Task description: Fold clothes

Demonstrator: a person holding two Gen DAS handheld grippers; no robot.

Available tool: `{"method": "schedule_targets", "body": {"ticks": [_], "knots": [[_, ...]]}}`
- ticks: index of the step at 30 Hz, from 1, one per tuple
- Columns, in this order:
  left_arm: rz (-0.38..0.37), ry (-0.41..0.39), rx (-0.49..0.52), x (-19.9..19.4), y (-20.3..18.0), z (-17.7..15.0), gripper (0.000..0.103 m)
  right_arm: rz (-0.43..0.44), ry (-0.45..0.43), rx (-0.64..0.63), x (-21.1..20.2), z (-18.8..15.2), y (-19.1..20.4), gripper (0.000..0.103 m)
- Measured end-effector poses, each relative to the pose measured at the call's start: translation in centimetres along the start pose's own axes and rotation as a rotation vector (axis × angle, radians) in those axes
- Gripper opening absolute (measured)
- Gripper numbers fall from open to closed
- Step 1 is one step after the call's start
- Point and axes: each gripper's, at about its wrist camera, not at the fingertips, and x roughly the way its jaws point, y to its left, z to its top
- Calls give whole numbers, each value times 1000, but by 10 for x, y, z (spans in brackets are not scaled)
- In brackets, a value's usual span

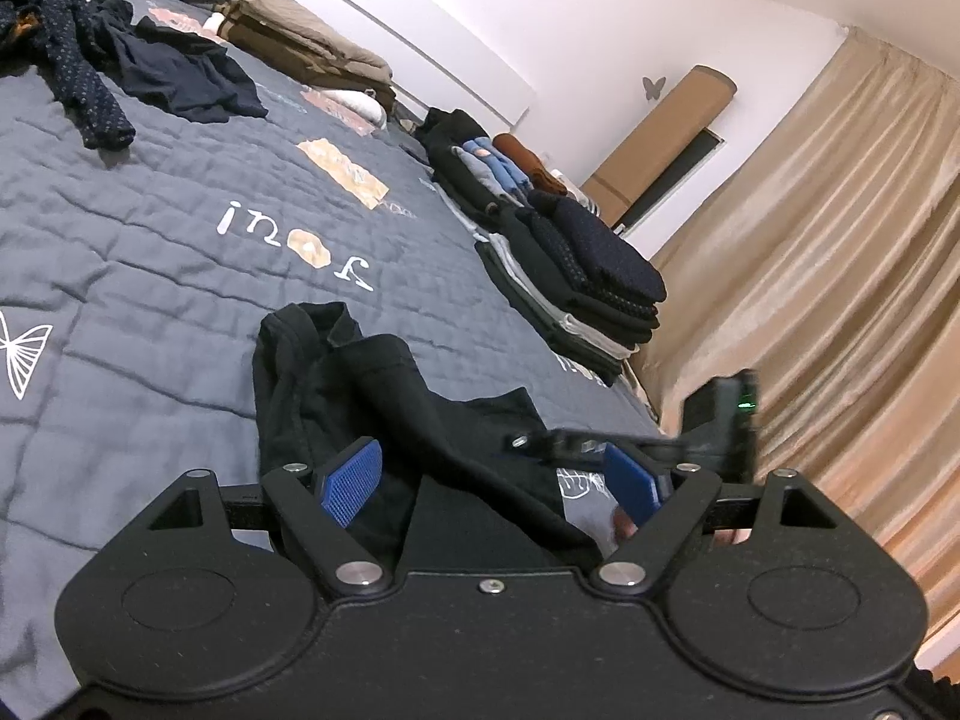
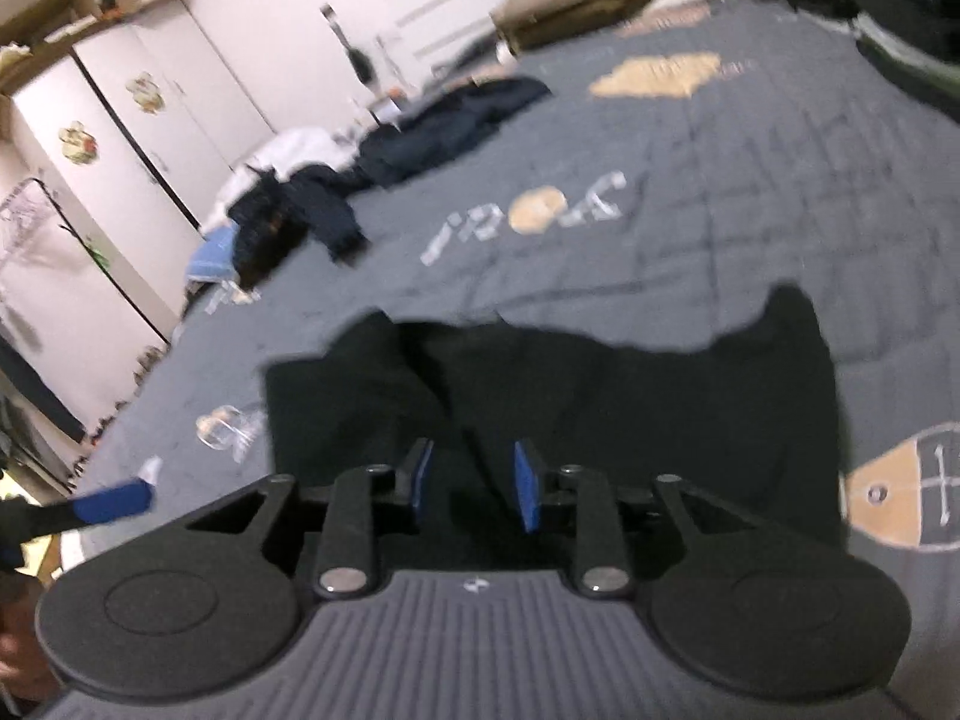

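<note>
A black garment [image 1: 336,384] lies crumpled on the grey quilted bedspread [image 1: 150,252]. My left gripper [image 1: 492,480] is open wide just above it; a ridge of the cloth runs between its blue pads [image 1: 351,483] without being pinched. In the blurred right wrist view the same garment [image 2: 630,396] spreads under my right gripper [image 2: 474,480], whose blue pads stand a little apart with only cloth below them. The right gripper [image 1: 714,426] also shows blurred at the left view's right side. A blue finger of the left gripper [image 2: 114,504] shows at the far left.
Stacks of folded clothes [image 1: 576,264] line the bed's right edge beside a beige curtain [image 1: 840,300]. Unfolded dark clothes [image 1: 180,72] lie at the far left, and brown folded bedding [image 1: 300,42] sits beyond them. A white wardrobe [image 2: 120,150] stands past the bed.
</note>
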Motion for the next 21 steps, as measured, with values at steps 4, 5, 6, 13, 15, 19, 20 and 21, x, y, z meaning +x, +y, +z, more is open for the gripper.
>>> {"method": "schedule_targets", "body": {"ticks": [4,5,6,13,15,19,20,21], "knots": [[1,6,7,1,0,-1,80,4,58,-11,14,-7,3,30],[2,6,6,1,0,-1,80,5,67,-14,16,-9,4,30],[4,7,5,1,1,-1,80,5,76,-17,17,-10,6,30],[4,8,5,1,-1,-2,80,31,91,-51,20,-16,19,22],[6,7,7,1,-1,-2,80,28,91,-67,19,-15,22,14],[10,5,5,1,0,-2,80,15,61,-29,12,-9,20,4],[10,6,5,1,0,-1,80,14,43,-22,8,-6,19,4],[10,5,4,1,-1,-1,80,15,19,-18,3,-4,19,4]]}}
